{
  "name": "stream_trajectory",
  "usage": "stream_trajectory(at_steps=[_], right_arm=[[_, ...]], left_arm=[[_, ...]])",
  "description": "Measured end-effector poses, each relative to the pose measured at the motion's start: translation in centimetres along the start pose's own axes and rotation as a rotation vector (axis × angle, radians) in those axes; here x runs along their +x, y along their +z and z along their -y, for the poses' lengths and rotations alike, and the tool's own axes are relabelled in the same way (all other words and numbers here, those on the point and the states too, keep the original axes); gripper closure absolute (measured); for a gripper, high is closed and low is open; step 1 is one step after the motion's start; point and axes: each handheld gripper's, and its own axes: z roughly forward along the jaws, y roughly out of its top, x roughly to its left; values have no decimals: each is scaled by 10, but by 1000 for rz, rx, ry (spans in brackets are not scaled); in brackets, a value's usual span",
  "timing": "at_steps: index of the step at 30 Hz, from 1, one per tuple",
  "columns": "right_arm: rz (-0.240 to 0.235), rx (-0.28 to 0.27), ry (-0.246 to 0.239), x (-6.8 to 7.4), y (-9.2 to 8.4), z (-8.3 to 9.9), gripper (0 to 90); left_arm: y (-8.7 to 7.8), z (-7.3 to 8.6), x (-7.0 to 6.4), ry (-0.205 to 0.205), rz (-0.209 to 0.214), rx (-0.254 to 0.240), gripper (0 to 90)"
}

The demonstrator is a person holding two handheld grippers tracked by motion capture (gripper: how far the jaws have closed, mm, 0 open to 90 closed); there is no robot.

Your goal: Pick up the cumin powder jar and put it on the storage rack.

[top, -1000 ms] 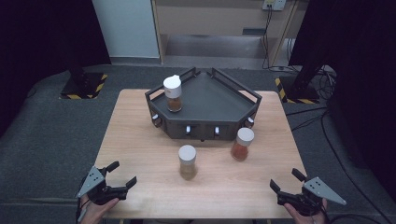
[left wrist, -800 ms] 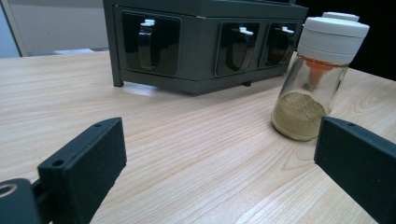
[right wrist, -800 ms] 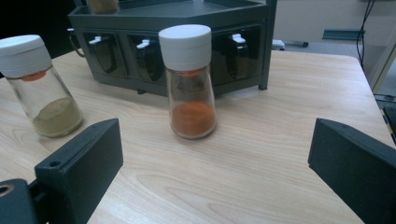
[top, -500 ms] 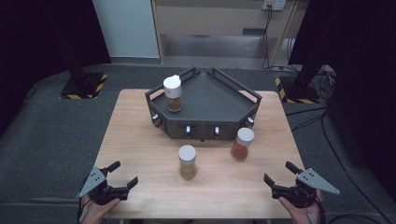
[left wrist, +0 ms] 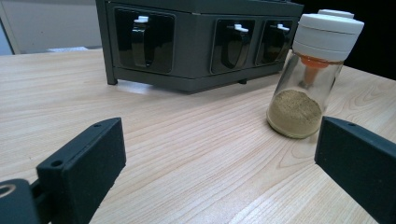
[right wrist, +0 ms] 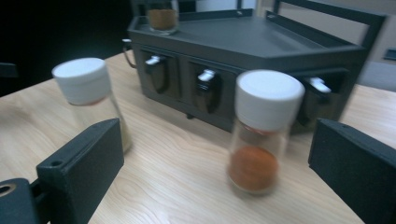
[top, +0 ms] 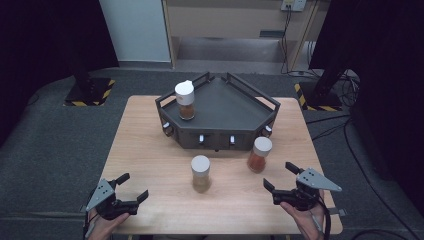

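Observation:
Three white-capped spice jars stand upright. The tan-spice jar (top: 201,173) (left wrist: 312,72) (right wrist: 92,96) is mid-table, the orange-spice jar (top: 259,154) (right wrist: 261,130) to its right, the brown-spice jar (top: 185,100) (right wrist: 162,15) on top of the dark rack (top: 235,107) (left wrist: 196,42) (right wrist: 261,51). My left gripper (top: 131,186) (left wrist: 219,172) is open near the front left corner, empty, well short of the tan jar. My right gripper (top: 280,176) (right wrist: 219,172) is open at the front right, facing the orange jar from close by, not touching it.
The rack has small drawers with white pulls along its front and a rail round its top. The wooden table (top: 150,150) ends close behind both grippers. Dark floor, cables and stands with yellow-black bases surround it.
My right gripper has moved left and forward over the table toward the orange-spice jar. The left gripper has barely shifted. The jars have not moved.

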Motion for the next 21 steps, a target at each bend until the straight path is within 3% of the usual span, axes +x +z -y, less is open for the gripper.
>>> stream_trajectory(at_steps=[21], right_arm=[[-200, 41, -61, 14, 74, -40, 35]], left_arm=[[1, 0, 1, -7, 2, 10, 6]])
